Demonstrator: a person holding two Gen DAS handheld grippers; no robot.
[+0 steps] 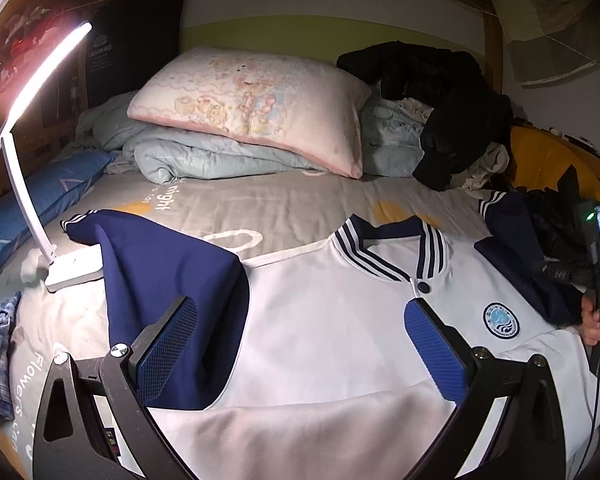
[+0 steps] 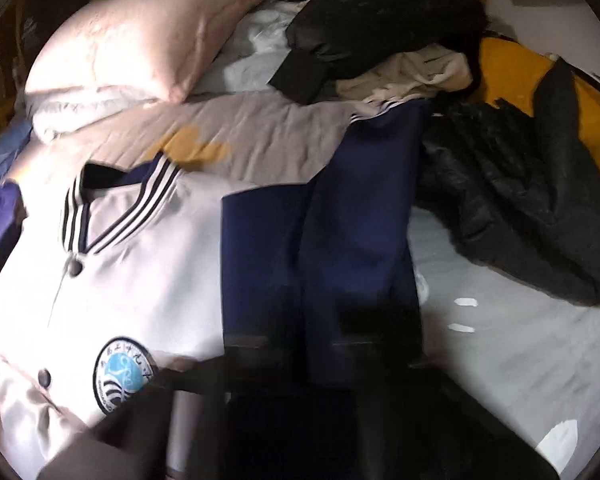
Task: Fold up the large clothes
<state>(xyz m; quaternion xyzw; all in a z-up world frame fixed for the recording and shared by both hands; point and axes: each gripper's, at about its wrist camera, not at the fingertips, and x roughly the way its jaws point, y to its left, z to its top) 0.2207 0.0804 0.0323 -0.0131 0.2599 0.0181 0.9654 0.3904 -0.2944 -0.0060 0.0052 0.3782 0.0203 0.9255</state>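
A white varsity jacket (image 1: pixel 332 320) with navy sleeves, a striped collar and a round chest badge (image 1: pixel 500 320) lies face up on the bed. Its left navy sleeve (image 1: pixel 172 280) is folded onto the body. My left gripper (image 1: pixel 300 344) is open above the jacket's chest, with its left pad (image 1: pixel 168 344) against the folded sleeve. In the right wrist view the jacket (image 2: pixel 140 264) and its other navy sleeve (image 2: pixel 340 220) lie below my right gripper (image 2: pixel 320 340), which is dark and blurred; its jaws cannot be made out. The right gripper also shows in the left wrist view (image 1: pixel 598 280), held in a hand.
A white desk lamp (image 1: pixel 32 184) stands on the bed at left, lit. A pink pillow (image 1: pixel 252 108) on a folded quilt lies behind. Black clothes (image 1: pixel 440 92) are piled at back right, a dark jacket (image 2: pixel 520 200) and a yellow cushion (image 2: pixel 512 76) at right.
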